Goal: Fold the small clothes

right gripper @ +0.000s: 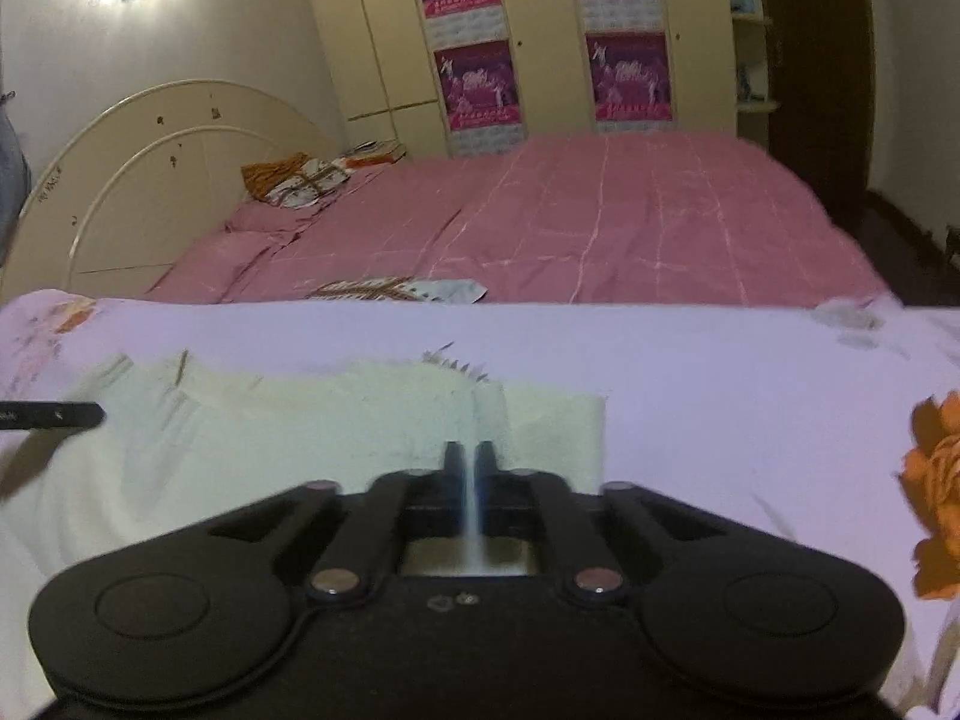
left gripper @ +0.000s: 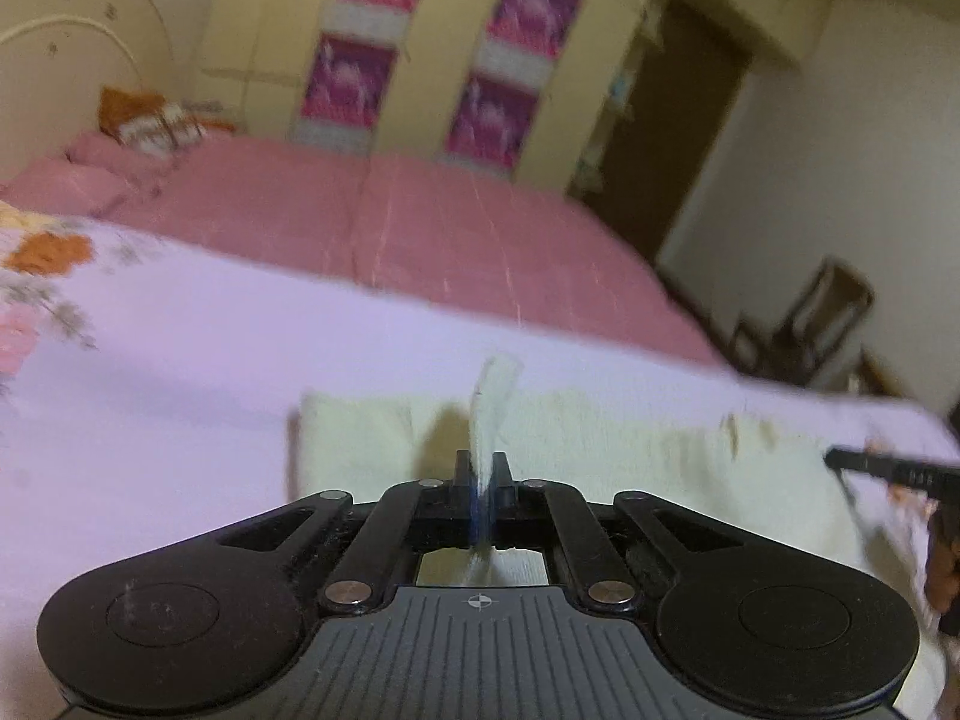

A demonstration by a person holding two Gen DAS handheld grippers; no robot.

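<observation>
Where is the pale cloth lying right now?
The pale cloth lies on the lilac sheet, before the pink bed; both grippers pinch it.

Soft, fuzzy pale-yellow cloth garment (left gripper: 600, 444), smooth lilac flower-print sheet (right gripper: 720, 396), matt black plastic left gripper (left gripper: 482, 461) and right gripper (right gripper: 469, 450) with shiny metal rivets, pink checked cotton bedspread (right gripper: 600, 222), glossy cream wardrobe (right gripper: 540, 30)

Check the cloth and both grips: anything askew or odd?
Nothing stands out. The pale cloth lies on the lilac sheet; the left gripper and right gripper each pinch a fold of it, jaws shut.
</observation>
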